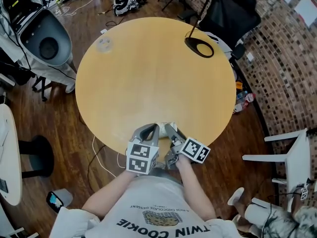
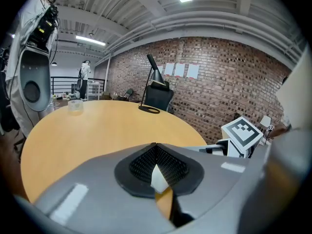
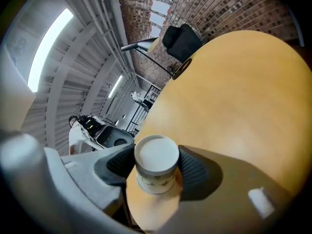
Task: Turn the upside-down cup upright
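A white paper cup [image 3: 156, 156] with a printed band sits between the pads of my right gripper [image 3: 157, 172], and its closed base faces the camera. Both pads press on its sides. The whole right gripper view is tilted, so the table [image 3: 234, 91] slants across it. In the head view only a sliver of the cup [image 1: 166, 126] shows at the table's near edge, between my right gripper [image 1: 170, 134] and my left gripper [image 1: 150, 132]. My left gripper [image 2: 156, 162] has its pads together with nothing held. Beside it is the right gripper's marker cube [image 2: 242, 130].
A round wooden table [image 1: 153, 73] carries a clear plastic cup [image 1: 104, 44] at its far left and a black lamp base [image 1: 199, 47] at its far right. A black chair [image 1: 230, 11] stands beyond, a white chair [image 1: 292, 157] to the right, a grey machine [image 1: 44, 38] to the left.
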`<state>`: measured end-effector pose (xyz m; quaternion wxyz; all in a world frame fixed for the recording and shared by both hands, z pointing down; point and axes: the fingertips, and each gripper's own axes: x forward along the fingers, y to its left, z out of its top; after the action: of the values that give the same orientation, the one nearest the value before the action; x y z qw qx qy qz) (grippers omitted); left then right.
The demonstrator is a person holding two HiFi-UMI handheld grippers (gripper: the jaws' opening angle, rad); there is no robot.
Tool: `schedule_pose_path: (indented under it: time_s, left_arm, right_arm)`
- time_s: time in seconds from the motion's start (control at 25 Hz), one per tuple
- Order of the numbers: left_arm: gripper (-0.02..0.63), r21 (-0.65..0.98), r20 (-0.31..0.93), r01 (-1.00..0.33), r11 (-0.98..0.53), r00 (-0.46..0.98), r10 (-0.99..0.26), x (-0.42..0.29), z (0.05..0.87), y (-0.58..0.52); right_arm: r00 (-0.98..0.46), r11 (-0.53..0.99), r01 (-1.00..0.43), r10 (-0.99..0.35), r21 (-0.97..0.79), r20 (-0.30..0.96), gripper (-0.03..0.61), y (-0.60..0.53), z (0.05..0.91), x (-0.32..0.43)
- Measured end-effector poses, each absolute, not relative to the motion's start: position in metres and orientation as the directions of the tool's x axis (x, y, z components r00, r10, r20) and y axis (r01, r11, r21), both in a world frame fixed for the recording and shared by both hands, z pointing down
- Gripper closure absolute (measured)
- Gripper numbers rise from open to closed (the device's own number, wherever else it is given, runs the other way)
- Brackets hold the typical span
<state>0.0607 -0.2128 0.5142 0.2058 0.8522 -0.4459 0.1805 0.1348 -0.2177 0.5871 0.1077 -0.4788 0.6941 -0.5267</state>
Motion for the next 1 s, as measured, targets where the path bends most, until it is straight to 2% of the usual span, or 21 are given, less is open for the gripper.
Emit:
schedule_pose_path:
  time_s: [0.6,1.0]
  left_arm:
    - [0.611,0.178,0.49,-0.83,-0.529,0.541,-0.684,0.058,0.511,-0.211]
    - [0.611,0.173,0.492,-0.833,-0.526,0.535,-0.686,0.057,0.51,-0.205]
  right_arm:
    - [-0.288,-0.143,-0.624,-0.872,-0.769,0.396,0.304,-0.221,0.583,0.175]
    - [-0.2,-0.202,-0.656,-0.883,-0.728,0.426,0.298,-0.219,0.583,0.194]
